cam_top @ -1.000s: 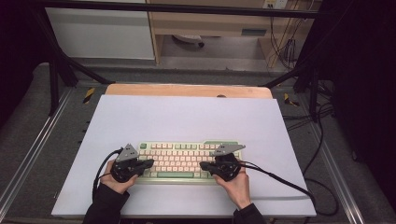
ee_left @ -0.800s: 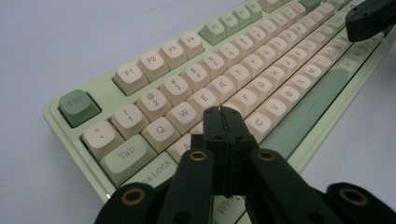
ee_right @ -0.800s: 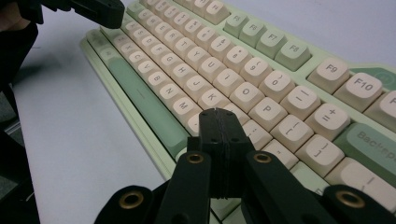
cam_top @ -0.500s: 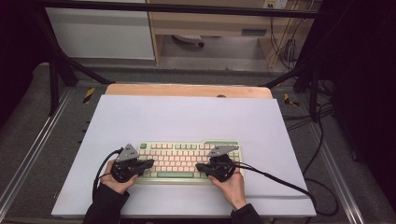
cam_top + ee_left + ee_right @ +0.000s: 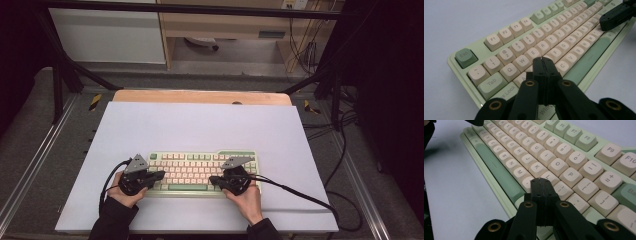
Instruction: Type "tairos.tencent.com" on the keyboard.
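- Pale lavender-white sheet is laid over a wooden table; dark frame rails and loose cables are seen around it, a concrete floor beyond.
- Keyboard is set on the near half of the sheet, square to the person's edge, roughly centred between the two hands; judged to be placed so both tongs reach the keys without stretching.
- Keyboard body is pale green; most keycaps are cream, while Esc, Tab, the space bar and some function keys are green. Legends are printed dark and small.
- Left gripper is held low over the left letter block, near the A and S keys, its jaws pressed fully together with nothing between them; a closed tip is judged to serve as a single finger for pressing one key.
- Right gripper is likewise closed tight and empty, poised just above the keys near L; whether a key is touched cannot be told.
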Motion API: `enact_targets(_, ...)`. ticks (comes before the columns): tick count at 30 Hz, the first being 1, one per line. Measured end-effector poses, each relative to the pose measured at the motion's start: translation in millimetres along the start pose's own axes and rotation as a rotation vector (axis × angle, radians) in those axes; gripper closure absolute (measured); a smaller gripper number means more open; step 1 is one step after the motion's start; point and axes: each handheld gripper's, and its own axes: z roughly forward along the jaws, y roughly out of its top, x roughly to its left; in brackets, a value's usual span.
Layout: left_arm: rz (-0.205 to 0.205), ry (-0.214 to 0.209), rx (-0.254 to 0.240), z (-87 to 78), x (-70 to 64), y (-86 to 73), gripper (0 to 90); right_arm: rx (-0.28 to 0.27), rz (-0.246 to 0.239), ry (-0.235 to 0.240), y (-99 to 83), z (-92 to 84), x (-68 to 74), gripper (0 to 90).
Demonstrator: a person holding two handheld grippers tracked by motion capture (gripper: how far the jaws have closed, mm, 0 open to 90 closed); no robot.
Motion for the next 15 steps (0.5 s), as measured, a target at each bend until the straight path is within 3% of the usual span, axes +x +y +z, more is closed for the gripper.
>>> enact_targets(15,0.008,-0.002,-0.003,-0.3,-3.1,2.5,89.6,-0.026,-0.021,-0.022,4.8,-22.2,-4.3,90.0)
